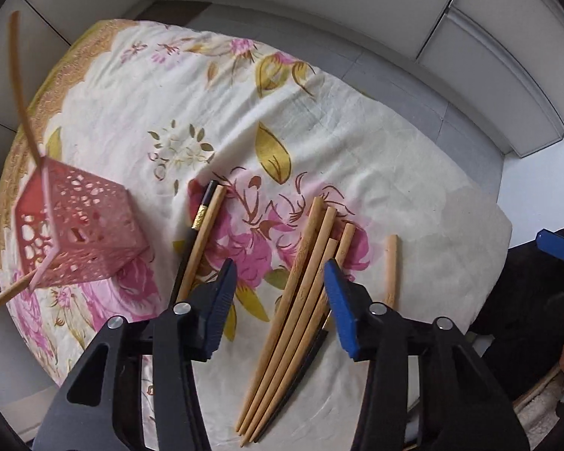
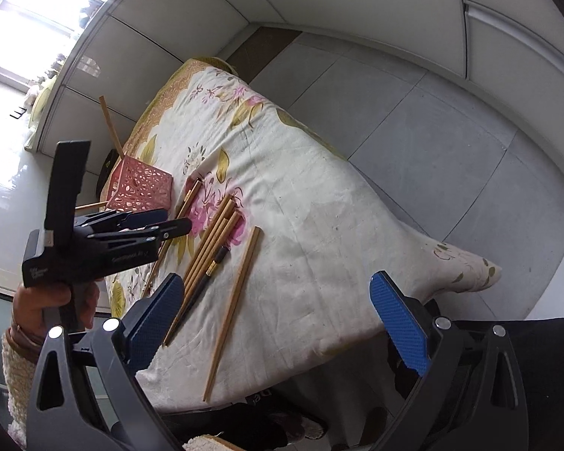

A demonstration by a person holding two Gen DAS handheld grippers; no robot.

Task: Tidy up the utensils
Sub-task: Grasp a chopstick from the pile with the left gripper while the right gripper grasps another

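Several bamboo chopsticks [image 1: 300, 293] lie bundled on the floral cloth [image 1: 394, 173], directly under the left gripper [image 1: 280, 285], half-spread and seemingly empty. Right gripper [image 2: 282, 312] gapes empty. Beyond, pink holder [image 1: 86, 225] awaits; descend, pinch, transfer.

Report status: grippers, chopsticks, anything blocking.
Left gripper open over loose chopsticks, nothing gripped. Right gripper open, empty. Pink holder has two sticks. No obstruction.

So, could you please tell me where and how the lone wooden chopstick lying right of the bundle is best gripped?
Grip the lone chopstick at mid-shaft, from straight above, pads either side across its width. It lies flat on the floral cloth, apart from the bundle, so both sides look clear there.
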